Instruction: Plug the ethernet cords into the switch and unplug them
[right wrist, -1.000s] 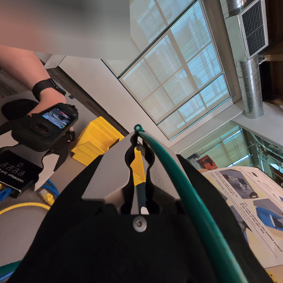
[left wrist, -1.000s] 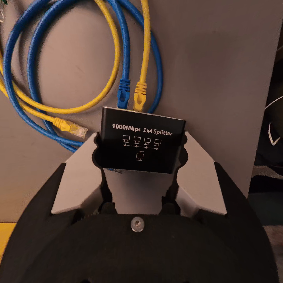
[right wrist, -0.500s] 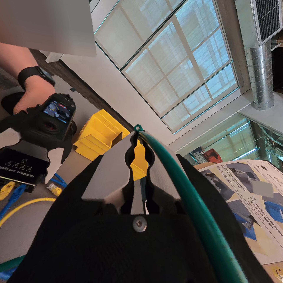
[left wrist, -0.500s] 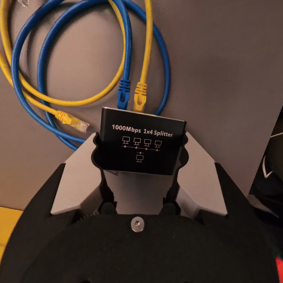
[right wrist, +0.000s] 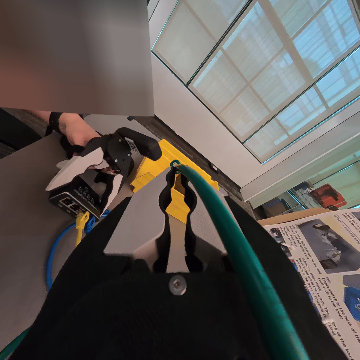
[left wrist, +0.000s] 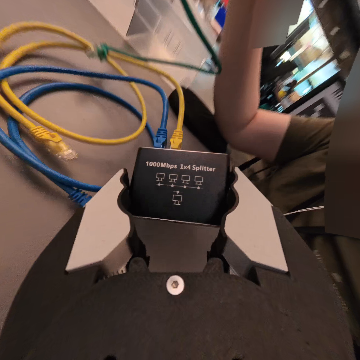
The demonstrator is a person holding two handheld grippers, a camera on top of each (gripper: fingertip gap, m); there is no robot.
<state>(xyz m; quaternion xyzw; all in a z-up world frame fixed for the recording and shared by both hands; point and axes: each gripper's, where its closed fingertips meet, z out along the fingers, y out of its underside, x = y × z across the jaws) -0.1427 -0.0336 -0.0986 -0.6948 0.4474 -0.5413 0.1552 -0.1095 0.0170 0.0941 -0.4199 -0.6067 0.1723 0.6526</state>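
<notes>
**Entry: switch in hand, two cords seated, green cord presented**

Switch (left wrist: 180,185): small black box, landmark for this entry. Clamped by its two side walls between the fingers of the left gripper (left wrist: 178,191), jaws spread to the box's width. It appears tipped up off the grey table (left wrist: 58,224), though the right wrist view is too oblique to be sure. Rigid and smooth-sided; likely to twist in the grip if pushed off-axis.

Blue cord (left wrist: 160,134) and yellow cord (left wrist: 177,136): plugged side by side into the far face of the switch, their loops lying on the table beyond it and to its left.

Loose yellow plug (left wrist: 49,139) and loose blue plug (left wrist: 78,196): unplugged, on the table left of the switch.

Green cord (right wrist: 224,224): pinched at its tip by the right gripper (right wrist: 176,167), jaws nearly closed; the cable trails back over the right finger. It is held apart from the switch, to the switch's right. The plug is hidden in the pinch.

Handling: cords light and floppy, plugs stiff with a fragile latch tab. Best held at the moulded boot just behind the plug, not on the cable.

Yellow bin (right wrist: 155,171): behind the switch.
</notes>
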